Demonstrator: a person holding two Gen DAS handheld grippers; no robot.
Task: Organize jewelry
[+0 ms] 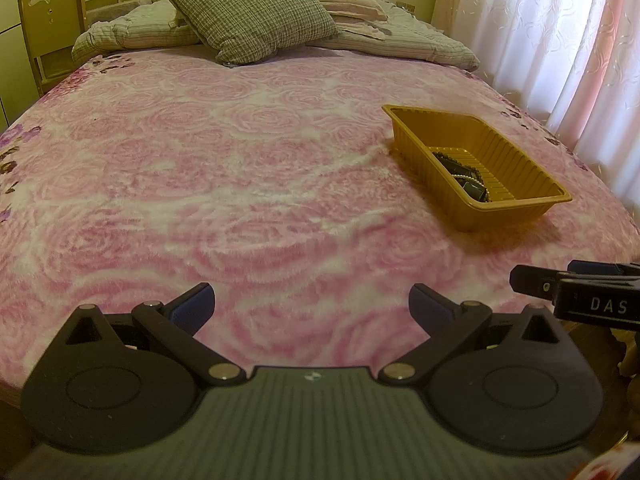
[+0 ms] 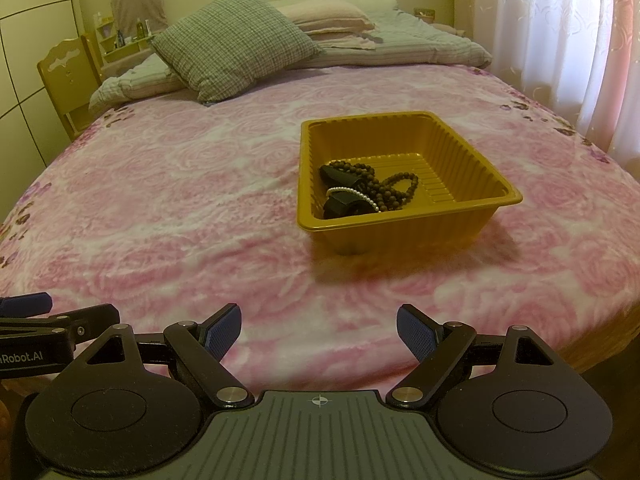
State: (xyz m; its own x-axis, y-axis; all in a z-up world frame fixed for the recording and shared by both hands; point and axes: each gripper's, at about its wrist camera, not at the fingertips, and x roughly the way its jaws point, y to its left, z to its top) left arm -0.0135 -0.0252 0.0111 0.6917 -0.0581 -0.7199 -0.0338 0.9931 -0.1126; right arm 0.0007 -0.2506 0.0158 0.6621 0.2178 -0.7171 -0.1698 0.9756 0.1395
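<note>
Black plastic, blue pads: both claws sit nearest the cameras, at the foot end of the bed.
Left claw: fingers spread wide, nothing between the blue pads; it hovers over the blanket near the bed's near edge.
Right claw: fingers likewise spread wide and holding nothing, its textured blue pads angled outward; it hangs just above the blanket's near edge.
Side by side: the right claw's tip shows at the right edge of the left wrist view, and the left claw's tip at the left edge of the right wrist view, so the two are close together.
Blanket: fluffy pink and white, with a rose pattern, covering the whole bed.
Tray: a mustard-yellow plastic tray with ribbed walls rests on the blanket, beyond both claws, ahead of the right claw and off to the right of the left one.
Jewelry: inside the tray, toward its near left part, lie a dark brown bead string, a thin white pearl strand and black pieces that I cannot identify, all tangled in one small heap.
Checked cushion: green-grey, propped tilted at the head of the bed.
Pillows: pinkish, stacked behind the cushion on a folded striped quilt.
Wooden chair: beside the bed at far left.
Curtain: sheer white, along the right.
</note>
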